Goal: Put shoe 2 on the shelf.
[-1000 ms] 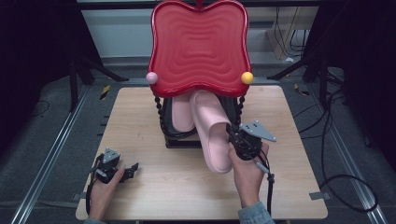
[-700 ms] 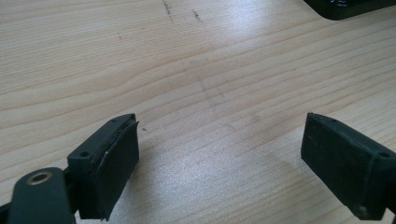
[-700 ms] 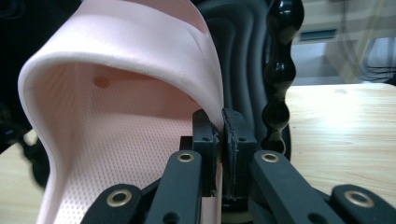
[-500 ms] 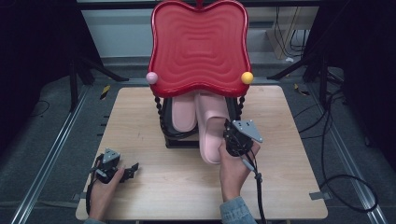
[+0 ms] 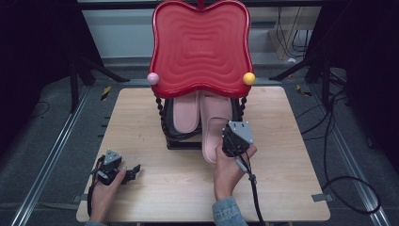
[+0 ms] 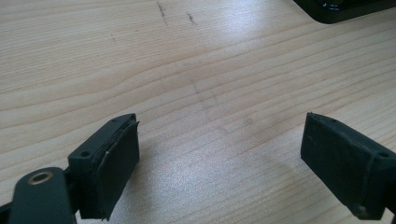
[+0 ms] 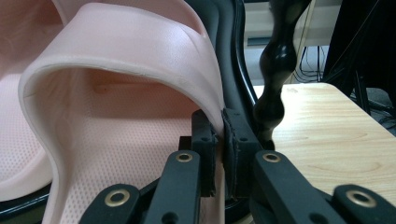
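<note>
Right tool [image 7: 218, 154] clamped thinly on strap edge of pale pink rubber slipper [image 5: 214, 127] half on black 2-tier rack [image 5: 181, 139]; likely slip-out or snag; left tool [image 6: 219, 168] wide on bench [image 5: 291, 141].

Legible markings: none. I read no text, label, brand, number or sign on anything before my grippers.
</note>
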Available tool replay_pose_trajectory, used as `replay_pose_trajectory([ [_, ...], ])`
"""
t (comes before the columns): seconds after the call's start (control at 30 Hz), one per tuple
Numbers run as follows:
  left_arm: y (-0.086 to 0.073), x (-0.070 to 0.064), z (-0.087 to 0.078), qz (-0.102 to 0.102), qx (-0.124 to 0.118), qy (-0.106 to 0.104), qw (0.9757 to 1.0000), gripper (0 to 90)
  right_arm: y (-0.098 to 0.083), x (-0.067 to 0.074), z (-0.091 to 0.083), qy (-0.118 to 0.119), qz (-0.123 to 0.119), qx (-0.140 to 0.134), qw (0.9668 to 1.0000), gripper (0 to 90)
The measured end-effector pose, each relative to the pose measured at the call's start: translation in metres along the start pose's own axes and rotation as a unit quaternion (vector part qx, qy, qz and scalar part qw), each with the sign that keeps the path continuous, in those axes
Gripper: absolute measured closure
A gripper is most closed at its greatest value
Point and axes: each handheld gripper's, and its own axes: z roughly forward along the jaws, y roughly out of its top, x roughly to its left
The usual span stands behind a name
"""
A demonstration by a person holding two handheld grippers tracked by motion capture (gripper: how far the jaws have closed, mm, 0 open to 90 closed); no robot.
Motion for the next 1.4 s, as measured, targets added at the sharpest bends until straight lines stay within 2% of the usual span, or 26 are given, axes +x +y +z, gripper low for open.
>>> replay_pose_trajectory([
  [0.17, 0.000, 0.000, 0.000, -0.001, -0.001, 0.000, 1.0000, 11.3, -0.001, 0.005, 0.002, -0.012, -0.018, 0.001, 0.9998, 83.7],
  [0.3, 0.000, -0.001, 0.000, 0.000, 0.000, -0.001, 1.0000, 11.3, -0.002, 0.007, 0.002, -0.027, -0.017, 0.001, 0.9995, 83.0],
  [0.4, 0.001, -0.002, 0.000, 0.001, 0.000, -0.002, 1.0000, 11.3, -0.001, 0.011, 0.003, -0.026, -0.020, 0.002, 0.9995, 80.6],
  [0.63, 0.001, -0.001, 0.000, -0.001, 0.000, -0.001, 1.0000, 11.3, -0.001, 0.010, 0.003, -0.001, -0.016, 0.007, 0.9999, 73.2],
  [0.7, 0.001, -0.001, 0.000, -0.002, 0.000, -0.001, 1.0000, 11.3, -0.001, 0.011, 0.002, 0.008, -0.018, 0.007, 0.9998, 67.3],
  [0.8, 0.001, -0.001, 0.000, -0.001, 0.001, 0.001, 1.0000, 11.3, 0.000, 0.011, 0.000, 0.021, -0.022, 0.001, 0.9996, 63.7],
  [1.03, 0.001, -0.001, 0.000, 0.000, 0.001, 0.001, 1.0000, 11.3, 0.003, 0.011, -0.006, 0.042, -0.043, 0.001, 0.9982, 50.1],
  [1.17, 0.000, 0.001, 0.000, 0.000, 0.000, 0.004, 1.0000, 11.2, 0.004, 0.005, -0.019, 0.064, -0.060, -0.008, 0.9961, 49.6],
  [1.23, 0.000, 0.001, 0.000, -0.001, 0.000, 0.005, 1.0000, 11.2, 0.003, -0.001, -0.027, 0.095, -0.062, -0.009, 0.9935, 50.1],
  [1.27, 0.000, 0.001, 0.000, 0.000, 0.001, 0.005, 1.0000, 11.2, 0.002, -0.004, -0.033, 0.129, -0.068, -0.005, 0.9892, 52.0],
  [1.3, 0.000, 0.001, -0.001, 0.000, 0.001, 0.005, 1.0000, 11.2, 0.001, -0.006, -0.037, 0.142, -0.075, -0.003, 0.9870, 56.1],
  [1.33, 0.000, 0.001, -0.001, 0.001, 0.001, 0.005, 1.0000, 11.2, 0.000, -0.008, -0.043, 0.166, -0.092, 0.000, 0.9817, 63.7],
  [1.37, 0.000, 0.000, -0.001, 0.000, 0.000, 0.005, 1.0000, 11.2, -0.001, -0.009, -0.046, 0.177, -0.099, 0.000, 0.9791, 68.4],
  [1.4, 0.001, 0.000, -0.001, 0.002, 0.001, 0.006, 1.0000, 11.2, -0.005, -0.012, -0.052, 0.195, -0.121, 0.008, 0.9733, 78.4],
])
